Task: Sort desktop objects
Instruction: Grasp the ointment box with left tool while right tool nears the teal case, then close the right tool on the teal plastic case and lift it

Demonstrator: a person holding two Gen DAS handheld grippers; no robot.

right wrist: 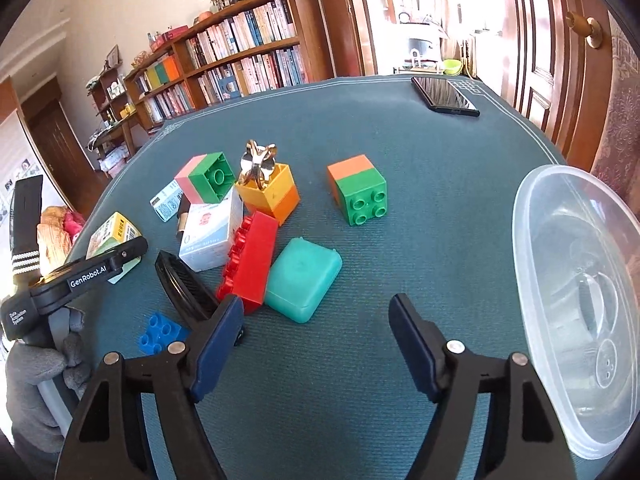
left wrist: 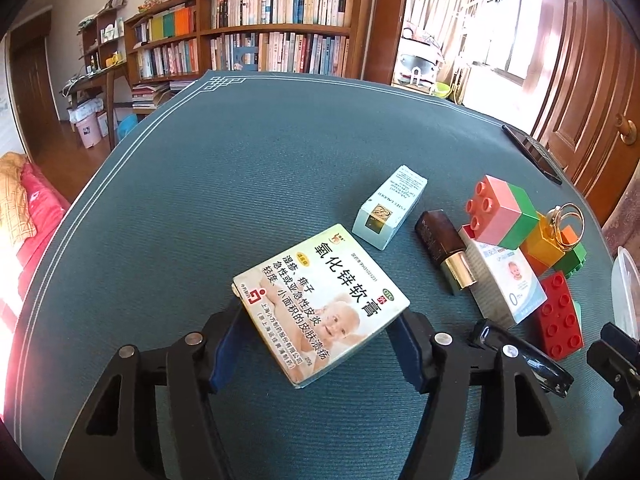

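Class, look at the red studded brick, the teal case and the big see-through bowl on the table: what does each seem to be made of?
Red studded brick: hard moulded plastic, glossy; crisp studs, light glints.
Teal case: probably plastic, possibly rubbery; matte, rounded corners.
See-through bowl: thin clear plastic, likely; the table cover shows through and its moulded rim looks cloudy.

The phone [right wrist: 444,95] lies behind the blocks [right wrist: 357,194]; the bowl [right wrist: 576,304] sits right.
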